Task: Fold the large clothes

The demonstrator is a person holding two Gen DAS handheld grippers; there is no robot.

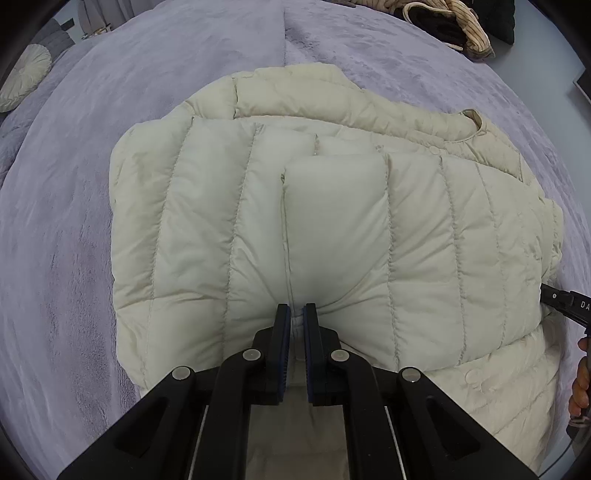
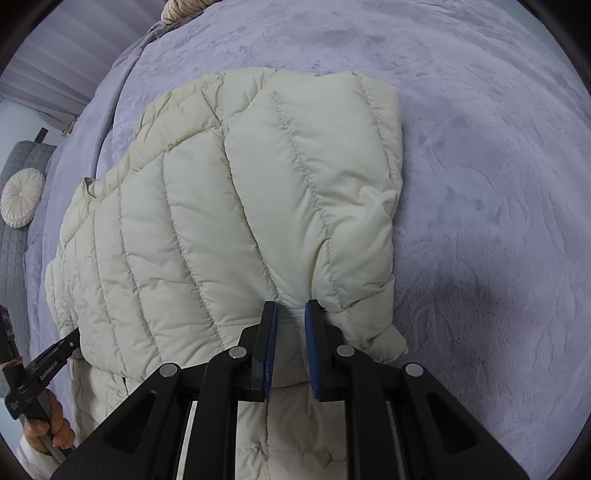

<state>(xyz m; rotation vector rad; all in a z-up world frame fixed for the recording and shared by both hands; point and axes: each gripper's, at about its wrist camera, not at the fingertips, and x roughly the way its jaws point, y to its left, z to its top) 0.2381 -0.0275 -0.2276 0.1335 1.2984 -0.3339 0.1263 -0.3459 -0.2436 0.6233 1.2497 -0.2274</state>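
Note:
A cream quilted puffer jacket (image 1: 332, 221) lies partly folded on a lilac plush bedspread (image 1: 74, 240); its round collar (image 1: 476, 127) shows at the right. My left gripper (image 1: 297, 314) is shut on a pinch of the jacket's folded-over edge. In the right wrist view the same jacket (image 2: 221, 221) fills the middle. My right gripper (image 2: 290, 314) is shut on the jacket's edge near its lower right corner. The left gripper also shows in the right wrist view (image 2: 66, 345), at the jacket's left edge. The right gripper's tip shows in the left wrist view (image 1: 554, 297).
A pile of striped and dark clothes (image 1: 454, 26) lies at the far right of the bed. A round cream cushion (image 1: 24, 77) and a grey quilted surface (image 2: 18, 240) sit beyond the bed's left edge. The bedspread (image 2: 480, 184) stretches right of the jacket.

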